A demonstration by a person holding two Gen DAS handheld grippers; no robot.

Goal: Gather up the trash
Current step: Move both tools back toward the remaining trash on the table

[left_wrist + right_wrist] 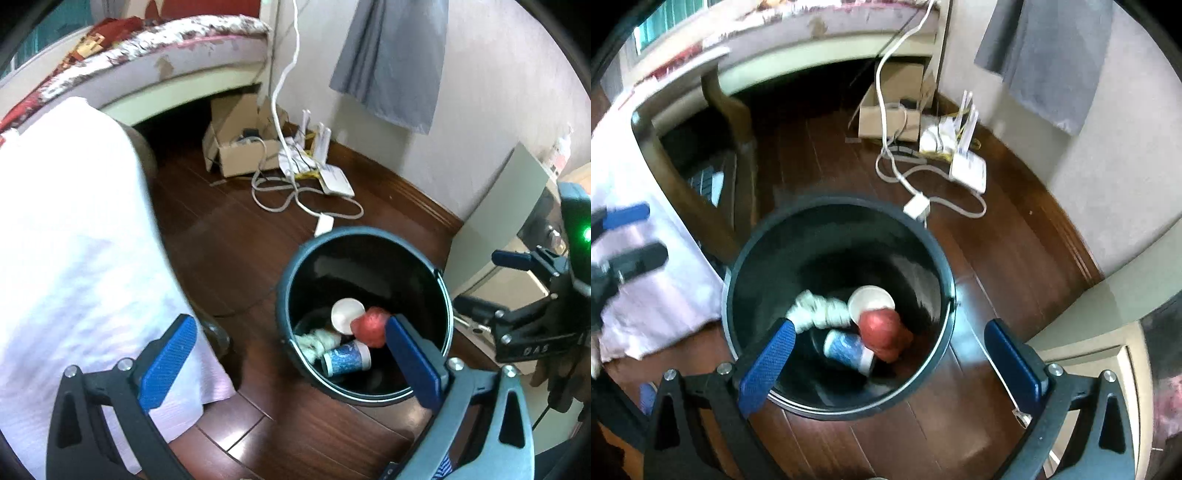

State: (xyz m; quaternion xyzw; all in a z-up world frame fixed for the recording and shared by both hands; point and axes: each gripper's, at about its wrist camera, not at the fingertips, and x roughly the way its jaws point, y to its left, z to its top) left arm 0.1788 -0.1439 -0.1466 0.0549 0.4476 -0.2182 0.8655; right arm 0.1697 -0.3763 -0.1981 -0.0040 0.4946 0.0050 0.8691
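Jaws of right gripper (886, 354) and left gripper (291, 354) spread wide, nothing between pads. Both above dark bin (753, 236). Inside bin: blue paper cup (847, 349), white cup (871, 301), red lump (882, 328), crumpled tissue (816, 310). White cloth (74, 240) left of bin.

A dark round bin (838, 306) is seen from above on a wooden floor (1015, 258). Inside it, a red lump (882, 332), a white cup (871, 301), a blue patterned cup (847, 349) and crumpled white paper (816, 310) are piled together. The right gripper (890, 354) is held above the rim, its blue pads spread wide with nothing between them.
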